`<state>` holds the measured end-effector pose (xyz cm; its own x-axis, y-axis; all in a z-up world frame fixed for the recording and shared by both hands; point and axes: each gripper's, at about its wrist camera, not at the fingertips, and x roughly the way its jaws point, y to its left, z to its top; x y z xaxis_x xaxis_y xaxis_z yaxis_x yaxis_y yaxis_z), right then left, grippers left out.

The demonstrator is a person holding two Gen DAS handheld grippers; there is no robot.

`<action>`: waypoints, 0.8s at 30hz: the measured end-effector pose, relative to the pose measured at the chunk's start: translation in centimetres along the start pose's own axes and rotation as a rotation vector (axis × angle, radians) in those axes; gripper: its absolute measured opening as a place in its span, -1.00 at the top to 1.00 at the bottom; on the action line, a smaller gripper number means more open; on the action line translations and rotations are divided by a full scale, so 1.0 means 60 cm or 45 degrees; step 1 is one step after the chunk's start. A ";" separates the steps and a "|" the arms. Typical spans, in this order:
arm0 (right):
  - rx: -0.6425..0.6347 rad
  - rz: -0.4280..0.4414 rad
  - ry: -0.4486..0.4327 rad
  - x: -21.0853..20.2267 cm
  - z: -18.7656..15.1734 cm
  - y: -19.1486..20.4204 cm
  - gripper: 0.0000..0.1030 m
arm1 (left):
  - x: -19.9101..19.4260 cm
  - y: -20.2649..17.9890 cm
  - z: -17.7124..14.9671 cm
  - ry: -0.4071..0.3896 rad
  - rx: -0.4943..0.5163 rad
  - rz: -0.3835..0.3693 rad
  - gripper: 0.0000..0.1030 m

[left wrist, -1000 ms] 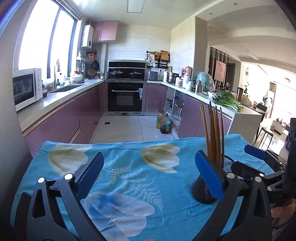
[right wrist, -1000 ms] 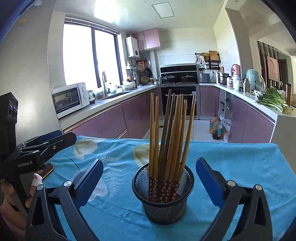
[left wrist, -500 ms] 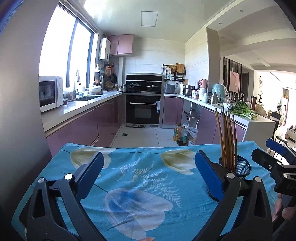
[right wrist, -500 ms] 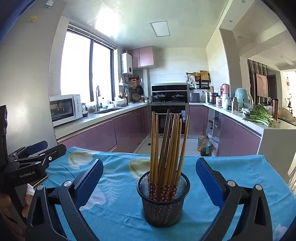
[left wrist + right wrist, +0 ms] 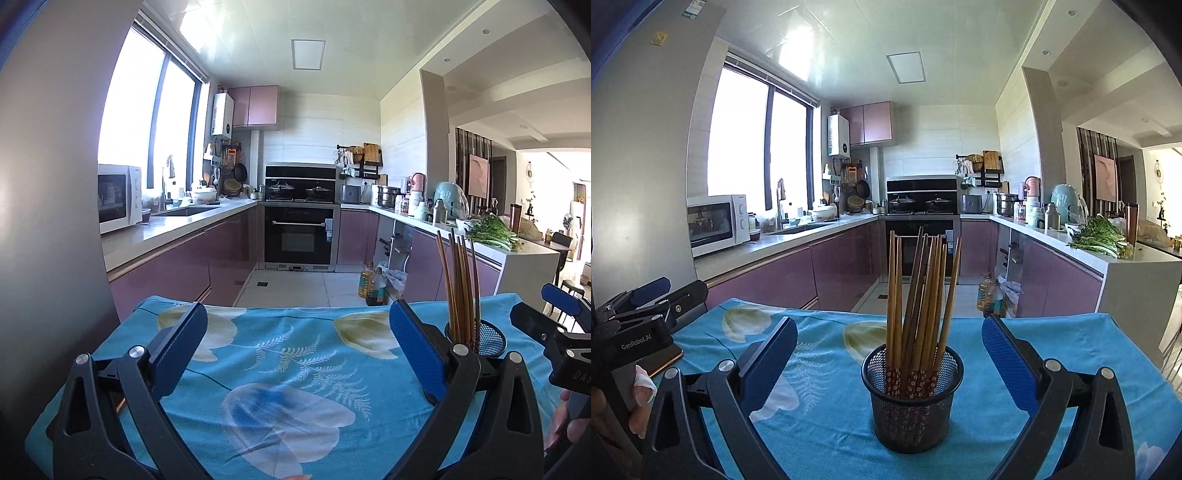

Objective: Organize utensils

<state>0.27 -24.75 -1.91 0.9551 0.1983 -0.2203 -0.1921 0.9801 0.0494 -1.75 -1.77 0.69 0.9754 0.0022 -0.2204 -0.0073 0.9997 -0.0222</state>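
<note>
A black mesh holder [image 5: 911, 398] stands upright on the blue flowered tablecloth [image 5: 1052, 350] with several wooden chopsticks [image 5: 919, 295] standing in it. My right gripper [image 5: 886, 354] is open and empty, its blue pads to either side of the holder and nearer the camera. My left gripper [image 5: 295, 343] is open and empty over the cloth [image 5: 280, 369]. In the left wrist view the holder [image 5: 480, 338] and chopsticks [image 5: 460, 280] stand behind my right finger pad, partly hidden. The left gripper also shows in the right wrist view [image 5: 646, 306] at the left edge.
The table's far edge drops to the kitchen floor [image 5: 295, 288]. Purple cabinets and counters [image 5: 177, 258] line both sides, with an oven [image 5: 301, 236] at the back. A phone [image 5: 665, 363] lies at the table's left edge.
Both grippers have drawn back and tilted up, so the holder looks smaller and lower in the right wrist view. In the left wrist view the holder has shifted right. Both stay open.
</note>
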 end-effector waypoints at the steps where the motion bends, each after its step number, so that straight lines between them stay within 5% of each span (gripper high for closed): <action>1: 0.000 -0.002 -0.003 -0.001 -0.001 0.001 -0.89 | -0.001 -0.001 0.000 0.000 0.002 0.003 -0.89; 24: 0.001 -0.017 -0.037 -0.008 0.000 0.008 -0.89 | -0.015 0.002 0.002 -0.031 0.005 0.036 -0.89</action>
<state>-0.30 -24.36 -1.76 0.9636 0.1851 -0.1930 -0.1792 0.9827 0.0477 -2.62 -1.67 1.00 0.9800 0.0309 -0.1968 -0.0341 0.9993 -0.0128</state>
